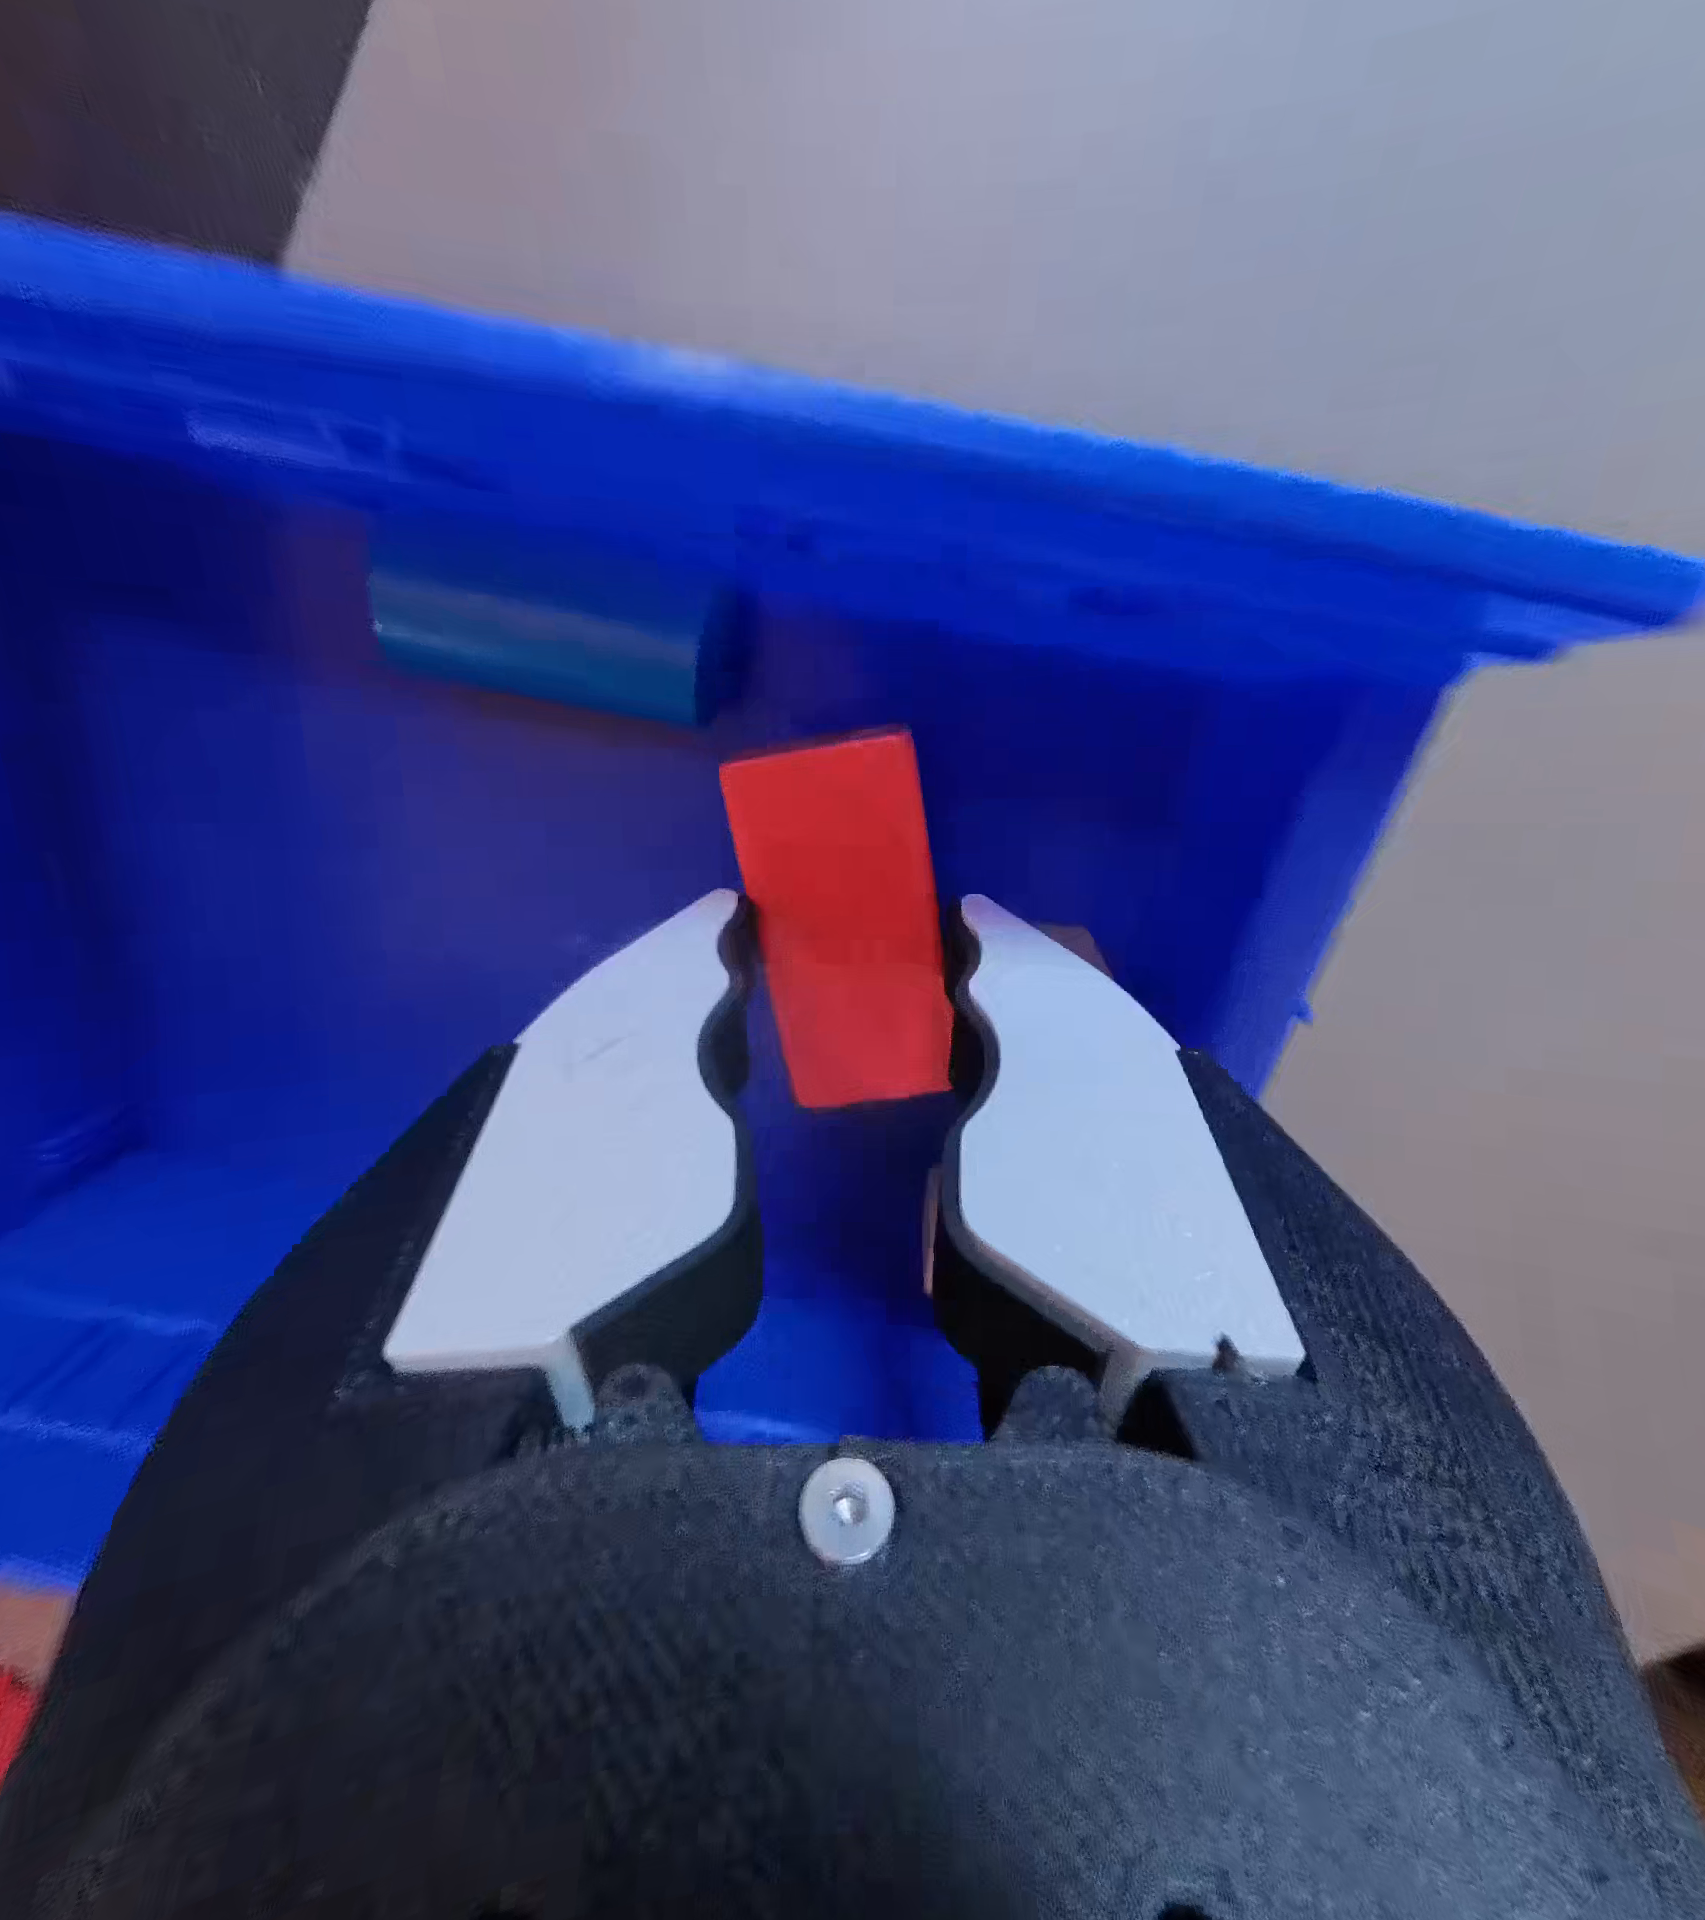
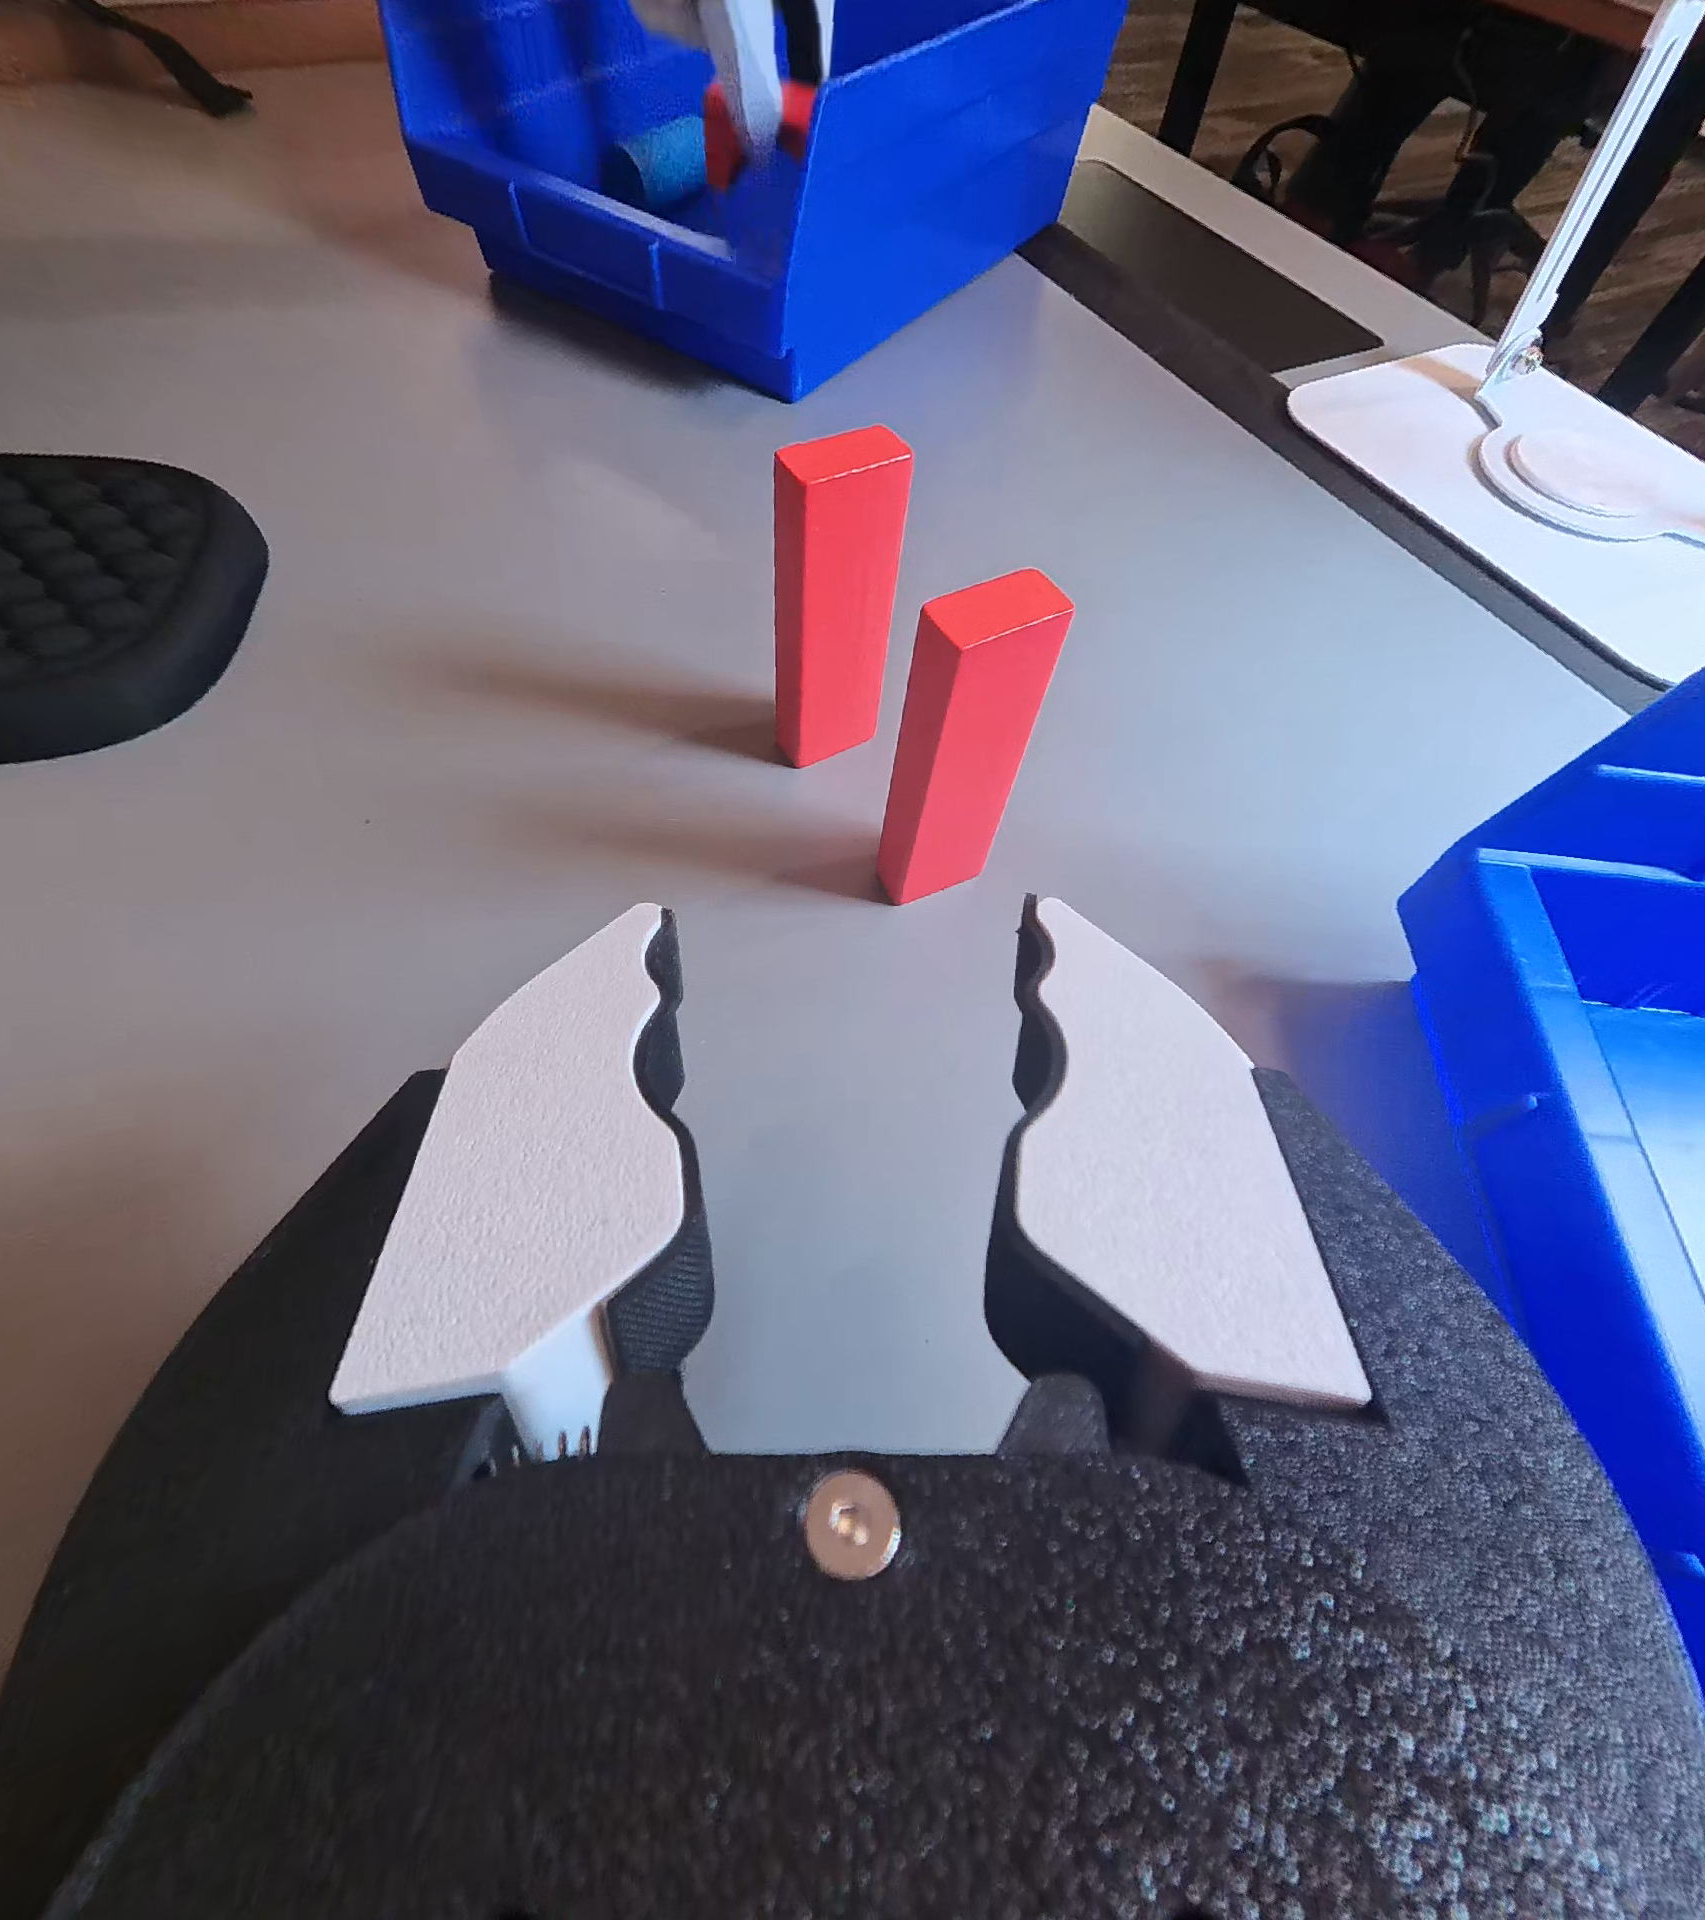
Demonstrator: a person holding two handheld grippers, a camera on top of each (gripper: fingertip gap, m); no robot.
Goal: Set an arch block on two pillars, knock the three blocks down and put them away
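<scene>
A red block (image 1: 843, 925) is clamped between the two fingers of the left gripper (image 1: 850, 920) inside the far blue bin (image 1: 827, 488); whether it is the arch block cannot be told, since only one flat face is seen. Against the bin's back wall, beyond the held block, a blue cylinder (image 1: 547, 649) lies on its side. In the right wrist view the same bin (image 2: 931, 187) is seen at the far end of the grey table (image 2: 412, 883), with the left gripper (image 2: 760, 109) reaching down into it.

Nearer than that bin, two red pillars are stood upright on the table: the farther pillar (image 2: 835, 597) and the nearer pillar (image 2: 967, 743), close together but apart, with nothing laid across their tops. The right gripper (image 2: 848, 914) is held just short of the nearer pillar, its fingers spread apart and empty. A second blue bin (image 2: 1513, 1039) is placed to the right of the pillars, a white stand base (image 2: 1450, 468) beyond it, and a black textured pad (image 2: 27, 603) is seen well to the pillars' left
</scene>
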